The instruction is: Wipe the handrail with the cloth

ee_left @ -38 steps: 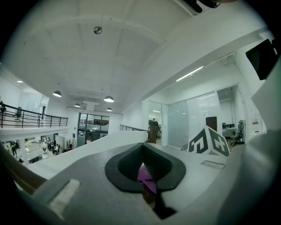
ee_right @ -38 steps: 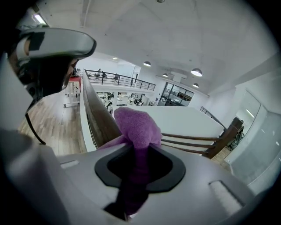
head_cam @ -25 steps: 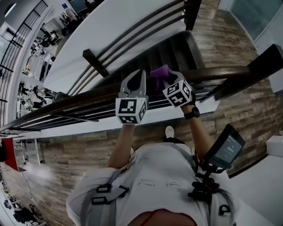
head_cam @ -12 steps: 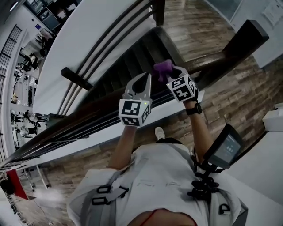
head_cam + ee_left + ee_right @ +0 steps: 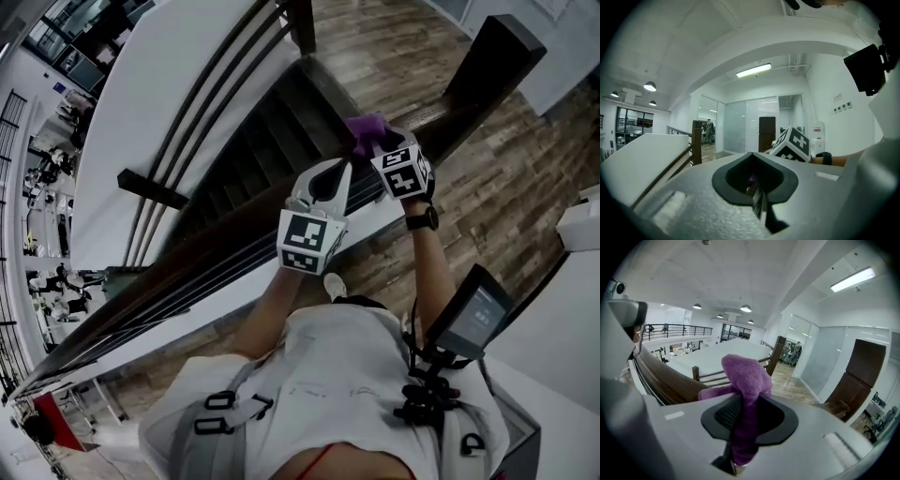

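Right gripper (image 5: 373, 142): fingers clamped on purple cloth (image 5: 367, 126), resting on handrail (image 5: 663, 378), now nearer end post (image 5: 492, 56) than a second ago. Left gripper (image 5: 328, 180): fingers together, empty, farther from post. Wiping stroke likely near rail end.

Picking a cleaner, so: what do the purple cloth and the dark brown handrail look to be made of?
Purple cloth: soft terry or microfibre, judging by its fuzzy, matte nap. Dark brown handrail: likely wood with a smooth satin finish; grain streaks and a soft sheen show.
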The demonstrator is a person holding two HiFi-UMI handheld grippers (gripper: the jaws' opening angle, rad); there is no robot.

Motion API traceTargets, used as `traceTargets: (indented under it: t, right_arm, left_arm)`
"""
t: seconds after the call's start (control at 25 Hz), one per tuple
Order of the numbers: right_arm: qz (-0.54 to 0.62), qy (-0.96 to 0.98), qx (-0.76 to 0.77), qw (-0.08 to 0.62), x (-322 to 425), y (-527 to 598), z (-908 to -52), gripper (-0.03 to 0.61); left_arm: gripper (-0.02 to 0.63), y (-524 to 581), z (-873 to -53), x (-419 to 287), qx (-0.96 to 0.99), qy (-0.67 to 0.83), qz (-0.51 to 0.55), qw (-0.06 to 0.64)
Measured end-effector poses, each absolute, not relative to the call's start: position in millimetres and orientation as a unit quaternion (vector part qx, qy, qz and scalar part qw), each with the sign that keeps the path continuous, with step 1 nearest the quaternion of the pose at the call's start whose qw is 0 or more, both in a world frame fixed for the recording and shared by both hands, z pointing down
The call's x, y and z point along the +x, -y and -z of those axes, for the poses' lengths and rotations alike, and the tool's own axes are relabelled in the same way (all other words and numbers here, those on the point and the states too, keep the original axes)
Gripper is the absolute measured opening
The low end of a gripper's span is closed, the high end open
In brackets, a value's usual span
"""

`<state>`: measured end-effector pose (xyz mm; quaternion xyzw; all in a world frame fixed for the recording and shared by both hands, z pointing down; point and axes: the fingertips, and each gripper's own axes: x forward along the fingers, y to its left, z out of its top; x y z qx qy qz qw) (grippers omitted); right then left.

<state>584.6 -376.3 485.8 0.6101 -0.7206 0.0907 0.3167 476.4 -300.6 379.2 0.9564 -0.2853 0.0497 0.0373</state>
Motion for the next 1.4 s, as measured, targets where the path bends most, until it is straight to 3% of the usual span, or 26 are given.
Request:
traceTargets:
  t: [0.32,0.64,1.16,1.4]
  right_arm:
    - [-0.078,0.68,0.666,0.297,676,388,-489,0.086]
    - [-0.098,0.626,0.721,0.28,782,403,-486,0.086]
    - [-0.14,0.515,0.797,0.282,929,405,-477,0.086]
    - [-0.163,0.518,0.783,0.302,867,417,-475,0.087]
  left_arm:
    - [0.0,296,-400,531,0.966,0.244,-0.071,0.036]
    - [0.0,294,-402,542,0.967,0.239,-0.075,0.04]
    - [0.0,304,-401,464,0.938,0.34,-0.062,0.04]
    - [0.0,315,-390,359,0.897,0.438,-0.03,0.052]
